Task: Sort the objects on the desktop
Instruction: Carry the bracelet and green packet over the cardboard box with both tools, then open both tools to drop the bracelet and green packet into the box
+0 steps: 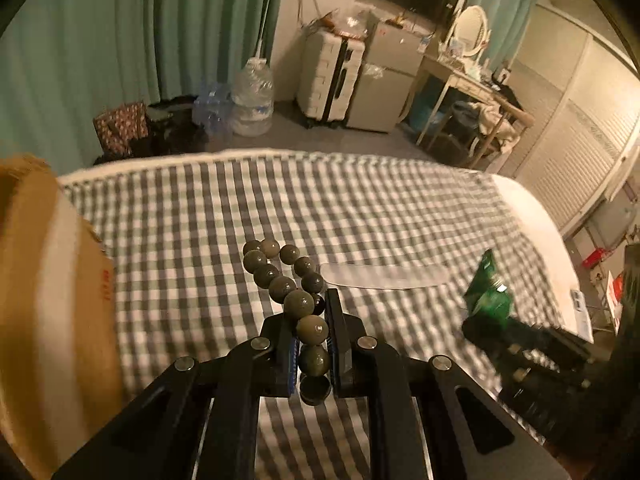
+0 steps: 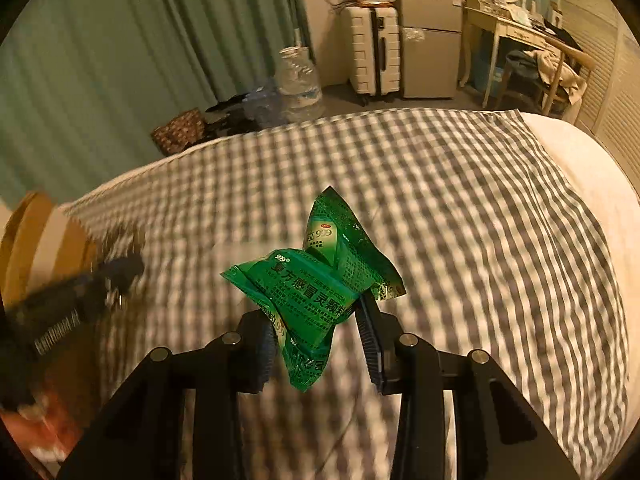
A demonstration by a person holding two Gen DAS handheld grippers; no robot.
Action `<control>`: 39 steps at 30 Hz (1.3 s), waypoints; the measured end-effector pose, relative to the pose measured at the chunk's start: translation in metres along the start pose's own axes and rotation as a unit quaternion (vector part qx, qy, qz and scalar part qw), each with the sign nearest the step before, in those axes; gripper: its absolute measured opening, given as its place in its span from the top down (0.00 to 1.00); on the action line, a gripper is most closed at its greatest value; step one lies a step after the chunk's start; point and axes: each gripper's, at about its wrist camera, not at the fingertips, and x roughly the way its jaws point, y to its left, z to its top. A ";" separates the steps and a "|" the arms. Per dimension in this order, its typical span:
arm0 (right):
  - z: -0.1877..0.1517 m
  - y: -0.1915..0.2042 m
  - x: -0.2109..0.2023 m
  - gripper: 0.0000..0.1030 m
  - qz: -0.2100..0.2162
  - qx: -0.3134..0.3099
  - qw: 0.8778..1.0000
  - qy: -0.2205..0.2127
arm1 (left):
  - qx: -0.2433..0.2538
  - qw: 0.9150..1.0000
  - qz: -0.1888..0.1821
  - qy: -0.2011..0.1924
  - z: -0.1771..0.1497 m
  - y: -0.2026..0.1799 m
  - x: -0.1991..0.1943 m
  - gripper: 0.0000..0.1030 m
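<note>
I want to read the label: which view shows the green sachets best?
The right wrist view: the green sachets fill the middle, print sharp, clamped in the right hand-held gripper. The left wrist view shows them small and blurred at its right edge.

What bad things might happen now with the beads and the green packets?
1. The left gripper pinches only a few beads; the loose loop hanging forward might swing, or the round beads might slip out.
2. The right gripper holds crumpled green packets that stick out unevenly, so one could slide free and drop onto the checked cloth.
</note>
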 end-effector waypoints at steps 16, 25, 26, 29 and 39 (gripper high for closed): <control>-0.001 0.121 -0.179 0.64 0.067 -0.085 0.990 -0.094 | 0.007 0.991 0.026 -0.132 0.021 0.048 -0.227 0.89; -0.010 0.211 -0.193 0.64 0.147 -0.132 0.978 -0.072 | -0.038 0.990 0.073 -0.111 -0.019 0.133 -0.253 0.89; -0.012 0.221 -0.187 0.64 0.158 -0.137 0.976 -0.062 | -0.041 0.990 0.081 -0.105 -0.024 0.142 -0.250 0.89; -0.017 0.246 -0.167 0.64 0.164 -0.154 0.974 -0.039 | -0.041 0.991 0.098 -0.082 -0.038 0.161 -0.239 0.89; -0.015 0.275 -0.103 0.61 0.169 -0.168 0.971 0.023 | -0.042 0.994 0.100 -0.028 -0.072 0.179 -0.199 0.85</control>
